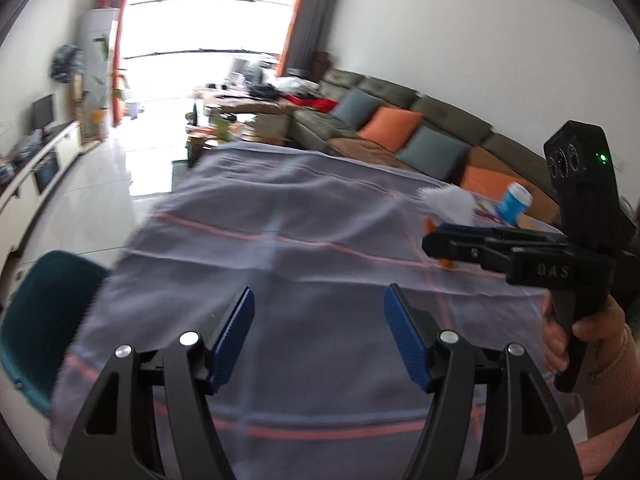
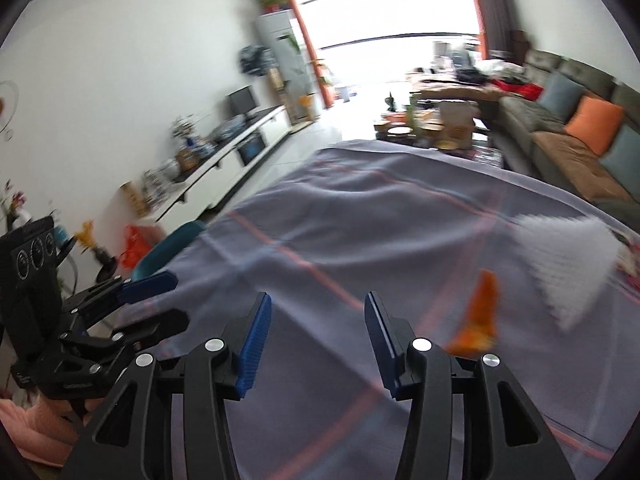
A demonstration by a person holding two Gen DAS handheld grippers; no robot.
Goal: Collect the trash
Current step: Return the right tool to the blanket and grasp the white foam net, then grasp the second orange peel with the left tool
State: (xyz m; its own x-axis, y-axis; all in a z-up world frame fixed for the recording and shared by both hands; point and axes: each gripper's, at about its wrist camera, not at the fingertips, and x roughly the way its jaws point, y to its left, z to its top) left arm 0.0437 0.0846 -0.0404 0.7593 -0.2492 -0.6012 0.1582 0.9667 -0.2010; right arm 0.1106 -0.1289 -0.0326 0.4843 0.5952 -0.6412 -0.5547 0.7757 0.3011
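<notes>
Left wrist view: left gripper [image 1: 319, 312] jaws spread, empty, over the cloth-covered table [image 1: 248, 216]. White tissue [image 1: 448, 200] and blue can [image 1: 514, 202] lie far right; blur risks a misjudged reach. "DAS" reads on the right gripper [image 1: 444, 246].

Right wrist view: right gripper [image 2: 318, 320] jaws spread, empty. Orange scrap [image 2: 478, 316] lies just right; the tissue could be brushed off. No writing legible.
</notes>
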